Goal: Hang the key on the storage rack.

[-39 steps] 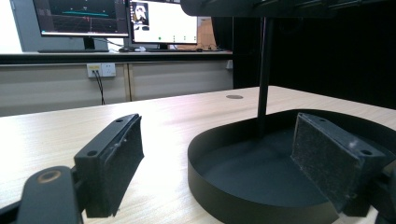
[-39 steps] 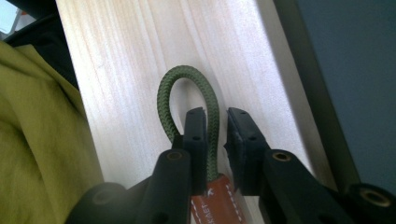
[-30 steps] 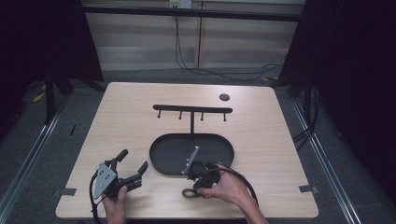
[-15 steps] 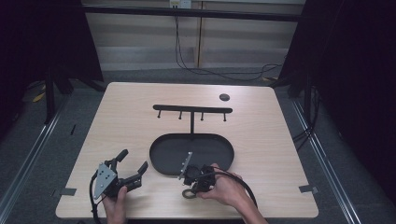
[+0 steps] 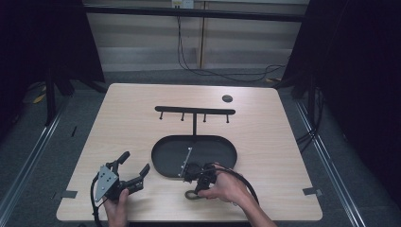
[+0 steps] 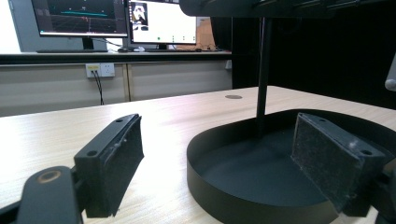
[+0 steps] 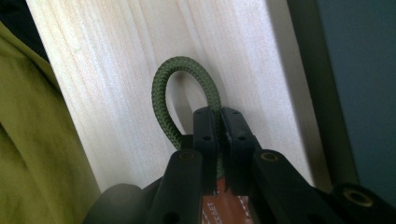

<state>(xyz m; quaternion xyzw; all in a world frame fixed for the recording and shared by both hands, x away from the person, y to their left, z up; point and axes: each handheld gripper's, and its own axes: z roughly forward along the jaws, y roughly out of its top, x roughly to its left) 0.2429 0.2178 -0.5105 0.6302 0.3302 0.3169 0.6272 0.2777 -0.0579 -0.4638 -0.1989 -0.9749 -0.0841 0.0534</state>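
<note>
Pale wooden tabletop (image 5: 142,123) seen from the high view, with a black oval tray (image 5: 163,161) near its middle. A thin black post rises from the far part of the tray and carries a black hook bar (image 5: 195,111) with four short pegs hanging beneath it. The tray floor visible in the left gripper view (image 6: 261,172) is bare and dark; in the high view a slim pale rod (image 5: 186,162) lies across the tray's near half, next to the right gripper. A small dark disc (image 5: 227,98) sits on the tabletop beyond the bar, well apart from the tray.

Right gripper (image 5: 201,182), held in the person's right hand (image 5: 227,189), points down at the tabletop just in front of the tray's near rim. Its jaws are closed on a green braided cord loop (image 7: 184,93); the right gripper view shows the two black pads pinching one leg of the loop, the rest of the loop arching free over the wood. A brown leather tab (image 7: 229,205) with white stitching shows behind the jaws, attached below the loop. In the high view the loop (image 5: 190,194) lies on the tabletop outside the tray, near the front edge.

Left gripper (image 5: 132,172), held in the left hand (image 5: 116,208), rests low near the tabletop's front left, jaws wide apart with nothing between them, facing the tray.
</note>
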